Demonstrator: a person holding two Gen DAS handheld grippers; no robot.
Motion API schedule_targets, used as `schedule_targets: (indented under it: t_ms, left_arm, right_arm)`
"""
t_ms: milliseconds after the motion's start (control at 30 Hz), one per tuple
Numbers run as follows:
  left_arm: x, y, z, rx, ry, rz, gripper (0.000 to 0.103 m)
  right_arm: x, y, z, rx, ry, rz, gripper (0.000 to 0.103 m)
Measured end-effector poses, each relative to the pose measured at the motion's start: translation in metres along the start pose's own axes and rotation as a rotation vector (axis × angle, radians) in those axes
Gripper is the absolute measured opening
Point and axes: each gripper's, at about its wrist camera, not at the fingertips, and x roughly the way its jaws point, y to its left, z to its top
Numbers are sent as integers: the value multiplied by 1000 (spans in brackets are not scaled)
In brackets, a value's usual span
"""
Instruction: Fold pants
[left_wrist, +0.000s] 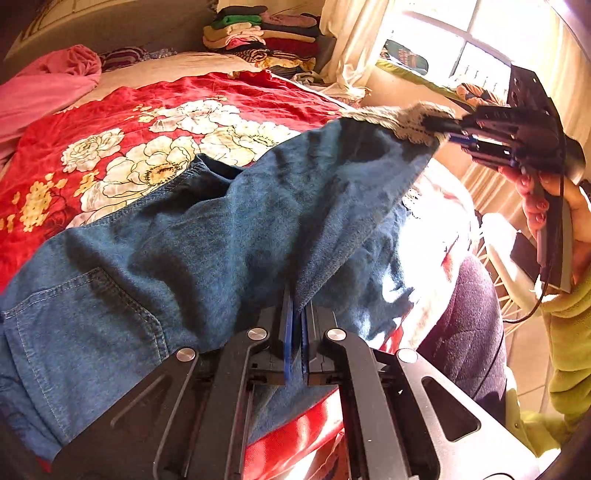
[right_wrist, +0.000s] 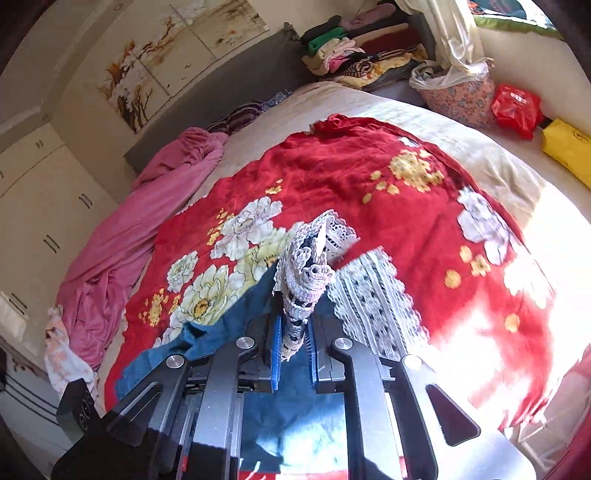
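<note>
I have the pants (left_wrist: 177, 236) lying across the red flowered bedspread (left_wrist: 122, 122) on the bed, waist end and back pocket (left_wrist: 85, 314) flat toward the left of my left wrist view, so the spread keeps them clean and gives me a broad, soft surface to fold on. My left hand-held gripper (left_wrist: 297, 325) is clamped shut on a fold of denim along the near edge; I judge that pinch is there to anchor the near side while the leg is carried over. My right hand-held gripper (right_wrist: 291, 343) is closed on the lace-trimmed hem (right_wrist: 306, 273) of one leg, and in the left view it holds that hem lifted clear of the bed, the leg stretched in a taut sheet between my two grips. The other lace hem (right_wrist: 373, 299) lies flat on the spread just beside it, marking where this leg should land. A pink garment (right_wrist: 122, 251) is bunched well apart at the far side.
</note>
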Motion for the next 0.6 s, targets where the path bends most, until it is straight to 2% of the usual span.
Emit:
schedule_targets:
  t_ms: [67, 200, 267, 333, 433, 467, 533, 600]
  left_arm:
    - [0, 1, -6, 13, 9, 2, 0]
    - [9, 2, -13, 24, 37, 9, 0]
    - [13, 1, -14, 26, 48, 10, 0]
    - [16, -1, -16, 41, 55, 20, 0]
    - [20, -4, -16, 54, 63, 15, 0]
    - [21, -5, -16, 60, 69, 21, 0]
    - [21, -6, -16, 75, 75, 29, 0]
    - [15, -10, -17, 90, 74, 25, 0]
  right_arm:
    - [-3, -16, -26, 26, 45, -35, 10]
    - [5, -47, -63, 87, 127, -38, 13]
    - [4, -56, -70, 114, 134, 1, 17]
    - [-1, -58, -71, 113, 117, 2, 25]
    - [-6, -59, -68, 104, 86, 6, 28]
    - [-6, -59, -67, 94, 82, 5, 27]
    - [-5, -60, -64, 72, 82, -21, 10]
    - [-8, -61, -62, 51, 77, -43, 10]
